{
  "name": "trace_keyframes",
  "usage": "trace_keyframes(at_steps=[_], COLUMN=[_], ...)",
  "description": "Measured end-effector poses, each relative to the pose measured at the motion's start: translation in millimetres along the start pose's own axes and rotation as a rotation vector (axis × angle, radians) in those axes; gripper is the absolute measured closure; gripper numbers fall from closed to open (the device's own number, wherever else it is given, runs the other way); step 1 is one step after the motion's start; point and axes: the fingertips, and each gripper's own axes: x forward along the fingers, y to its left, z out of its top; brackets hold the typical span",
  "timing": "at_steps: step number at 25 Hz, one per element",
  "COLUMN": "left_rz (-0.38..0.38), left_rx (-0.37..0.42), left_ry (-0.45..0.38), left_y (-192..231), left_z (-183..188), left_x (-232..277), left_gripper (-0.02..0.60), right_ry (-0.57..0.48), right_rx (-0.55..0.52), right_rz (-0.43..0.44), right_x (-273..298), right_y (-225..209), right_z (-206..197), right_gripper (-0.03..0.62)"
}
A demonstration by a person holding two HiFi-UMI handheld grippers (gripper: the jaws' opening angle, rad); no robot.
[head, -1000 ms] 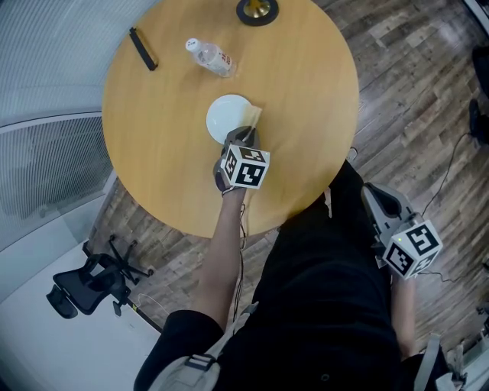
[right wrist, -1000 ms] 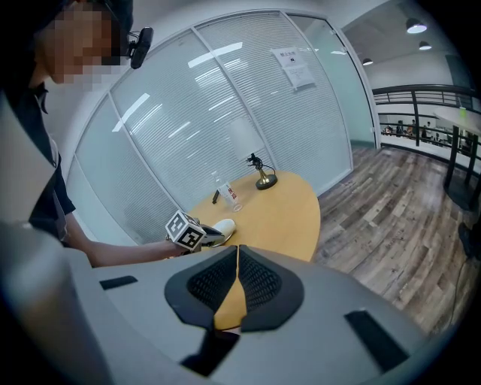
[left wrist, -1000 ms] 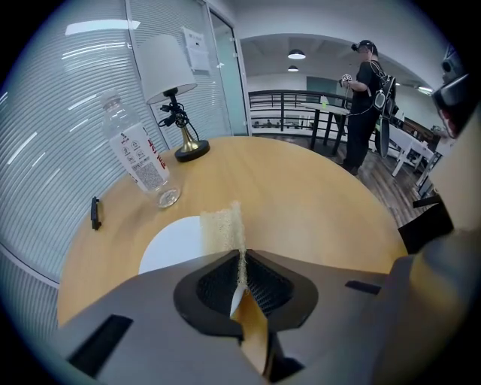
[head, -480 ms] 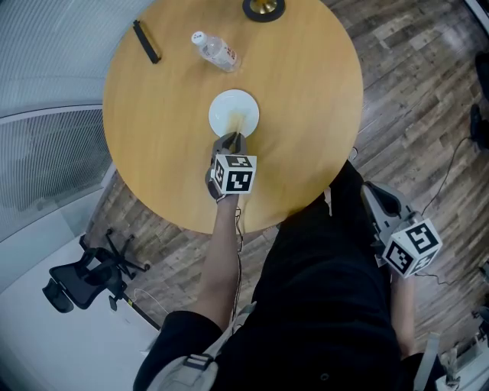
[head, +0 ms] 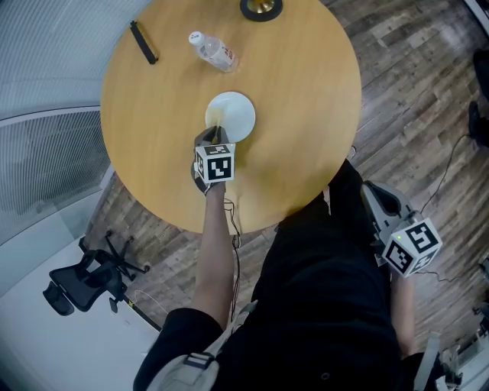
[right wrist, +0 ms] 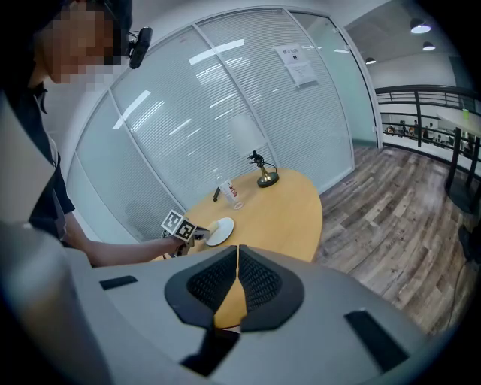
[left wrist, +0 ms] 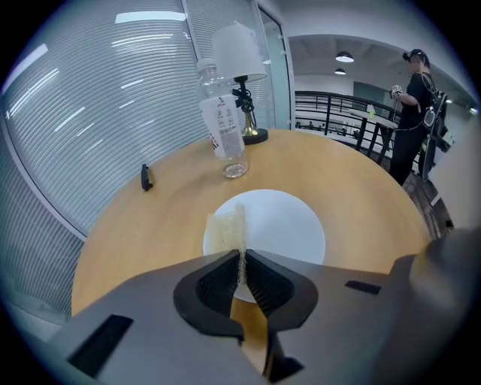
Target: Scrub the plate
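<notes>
A white plate (head: pixel 231 116) (left wrist: pixel 282 225) sits near the middle of the round wooden table (head: pixel 306 92). My left gripper (head: pixel 212 137) (left wrist: pixel 242 271) is shut on a thin yellowish sponge (left wrist: pixel 227 228) (head: pixel 216 119), which rests on the plate's left edge. The sponge's far end stands up past the fingertips, over the plate's left side. My right gripper (head: pixel 376 197) (right wrist: pixel 237 262) hangs off the table beside the person's leg, jaws together with nothing between them. In the right gripper view the plate (right wrist: pixel 221 231) shows far off.
A clear plastic bottle (head: pixel 213 52) (left wrist: pixel 224 128) stands behind the plate. A lamp base (head: pixel 260 8) sits at the table's far edge, and a black pen-like object (head: pixel 143 41) lies far left. Wooden floor (head: pixel 428 114) surrounds the table; an office chair (head: pixel 84 286) stands lower left.
My left gripper has slid with the sponge from the plate's right side across to its left edge. The right gripper has stayed where it was.
</notes>
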Motion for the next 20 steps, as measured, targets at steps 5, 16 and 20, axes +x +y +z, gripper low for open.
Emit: trace_keyframes(at_steps=[5, 16, 20], left_rz=[0.026, -0.029, -0.084], left_rx=[-0.032, -0.009, 0.059], left_ry=[0.009, 0.033, 0.028], left_y=[21.1, -3.8, -24.3], left_z=[9.1, 34.1, 44.6], left_x=[10.7, 25.3, 25.5], left_gripper=[0.546, 0.546, 0.546], right_ry=[-0.002, -0.013, -0.017], right_rx=[0.003, 0.01, 0.014], right_rz=[-0.008, -0.014, -0.011], right_x=[0.0, -2.5, -2.9], right_y=[-2.7, -5.2, -3.8], right_z=[0.9, 0.2, -0.4], right_gripper=[0.574, 0.574, 0.574])
